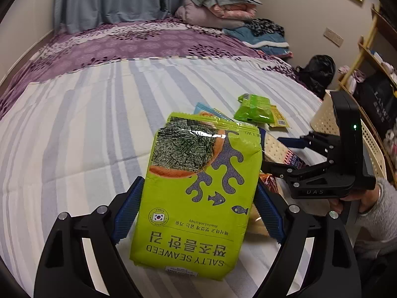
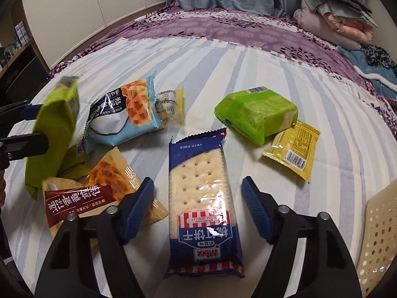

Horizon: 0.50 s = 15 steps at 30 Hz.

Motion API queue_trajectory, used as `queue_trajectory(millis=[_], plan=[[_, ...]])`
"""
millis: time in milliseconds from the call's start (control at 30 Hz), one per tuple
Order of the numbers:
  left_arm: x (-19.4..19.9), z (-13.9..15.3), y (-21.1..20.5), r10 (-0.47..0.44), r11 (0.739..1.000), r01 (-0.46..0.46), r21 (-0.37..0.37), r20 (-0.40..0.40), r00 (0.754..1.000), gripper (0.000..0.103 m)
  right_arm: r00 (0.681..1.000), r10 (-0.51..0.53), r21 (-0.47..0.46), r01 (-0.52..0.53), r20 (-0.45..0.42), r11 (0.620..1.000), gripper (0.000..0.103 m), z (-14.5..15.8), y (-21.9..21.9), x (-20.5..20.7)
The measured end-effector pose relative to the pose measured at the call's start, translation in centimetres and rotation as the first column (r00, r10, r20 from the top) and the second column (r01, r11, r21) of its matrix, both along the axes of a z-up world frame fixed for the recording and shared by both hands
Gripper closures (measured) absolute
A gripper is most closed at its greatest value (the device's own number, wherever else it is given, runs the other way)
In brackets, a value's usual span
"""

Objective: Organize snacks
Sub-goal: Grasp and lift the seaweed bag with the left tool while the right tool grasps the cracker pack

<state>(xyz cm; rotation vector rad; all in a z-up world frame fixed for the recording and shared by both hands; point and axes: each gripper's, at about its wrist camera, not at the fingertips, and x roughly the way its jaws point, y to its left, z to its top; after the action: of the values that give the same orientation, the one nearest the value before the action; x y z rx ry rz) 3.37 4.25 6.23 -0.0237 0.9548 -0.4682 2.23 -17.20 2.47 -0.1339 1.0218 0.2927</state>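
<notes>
A bed [image 2: 248, 57] covered by a striped sheet [image 1: 99, 124] is shown, with folded bedding [image 2: 332, 19] stacked at its far end. A perforated cream basket [image 2: 377, 236] is seen at the right edge of the sheet. The seaweed bag [image 1: 198, 198] is clamped between the blue pads [image 1: 126, 213] of the left gripper [image 1: 198, 213] and is held off the sheet, above the other snacks. The right gripper [image 2: 198, 208] is spread wide, its pads [image 2: 139, 208] set on either side of the cracker pack [image 2: 201, 198], which lies flat on the sheet; contact cannot be determined. A blue waffle pack [image 2: 121, 114] and a brown pack [image 2: 99, 193] lie to the left. A green pack [image 2: 255, 114] overlaps a yellow sachet [image 2: 292, 149] to the right.
</notes>
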Motion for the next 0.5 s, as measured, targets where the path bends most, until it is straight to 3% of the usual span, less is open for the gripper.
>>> queue_trajectory(millis=[67,133,267,500], plan=[[-0.2,0.0,0.6,0.040,0.999,-0.040,-0.015,-0.007,0.999,0.017,1.000,-0.006,-0.052,0.008,0.025,0.999,0.048,0.0,0.1,-0.4],[-0.3,0.2,1.2,0.080,0.996,-0.080,-0.027,-0.009,0.997,0.017,1.000,-0.008,-0.044,0.009,0.028,0.999,0.058,0.1,0.0,-0.6],[-0.7,1.3,2.3,0.145,0.988,-0.144,-0.059,0.016,0.989,0.017,0.999,-0.038,-0.003,0.038,0.021,0.999,0.059,0.7,-0.9,-1.4],[-1.1,4.0,2.5,0.174,0.983,-0.168,-0.078,0.077,0.982,0.017,0.993,-0.081,0.065,0.076,0.081,0.995,0.059,3.4,-2.5,-3.3]])
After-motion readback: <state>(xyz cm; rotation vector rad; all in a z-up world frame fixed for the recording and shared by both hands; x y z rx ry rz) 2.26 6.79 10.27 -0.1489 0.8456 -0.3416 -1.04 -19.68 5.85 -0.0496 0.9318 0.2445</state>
